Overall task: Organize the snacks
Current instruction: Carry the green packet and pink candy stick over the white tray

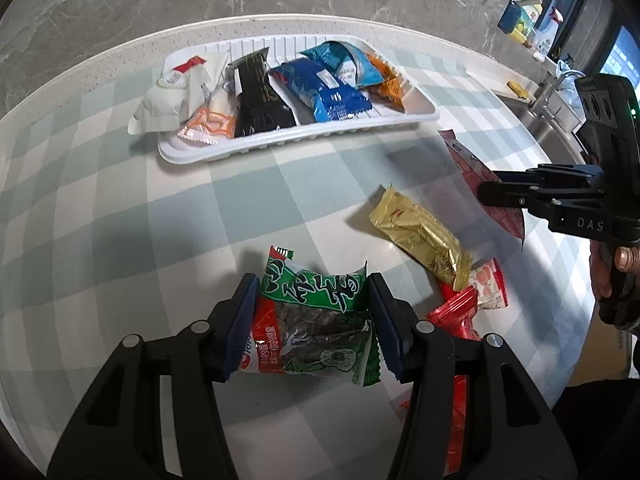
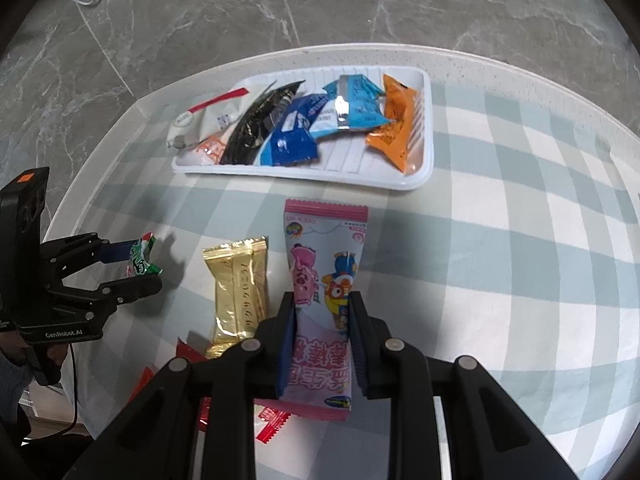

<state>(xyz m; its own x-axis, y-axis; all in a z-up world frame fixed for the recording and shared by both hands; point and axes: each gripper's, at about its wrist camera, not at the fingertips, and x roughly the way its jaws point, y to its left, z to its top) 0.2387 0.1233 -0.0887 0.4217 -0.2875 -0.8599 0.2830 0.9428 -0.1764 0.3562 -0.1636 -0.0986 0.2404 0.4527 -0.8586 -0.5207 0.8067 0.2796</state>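
Observation:
My left gripper (image 1: 311, 286) is shut on a green and red seed packet (image 1: 316, 320) and holds it a little above the checked tablecloth; the same packet (image 2: 142, 260) shows in the right wrist view. My right gripper (image 2: 322, 302) is shut on a pink cartoon snack packet (image 2: 324, 248), also lifted off the table. In the left wrist view this packet (image 1: 468, 164) shows its red back. A white ribbed tray (image 1: 280, 148) (image 2: 424, 178) at the far side holds several snack packets. A gold wafer packet (image 1: 420, 236) (image 2: 238, 288) lies on the cloth between the grippers.
Red packets (image 1: 456, 308) (image 2: 272, 420) and a small pink-white packet (image 1: 490, 284) lie near the table's front edge. A sink with a faucet (image 1: 556, 80) is beyond the round table on the right. Grey marble floor (image 2: 240, 8) surrounds the table. A person's hand (image 1: 624, 264) grips the right handle.

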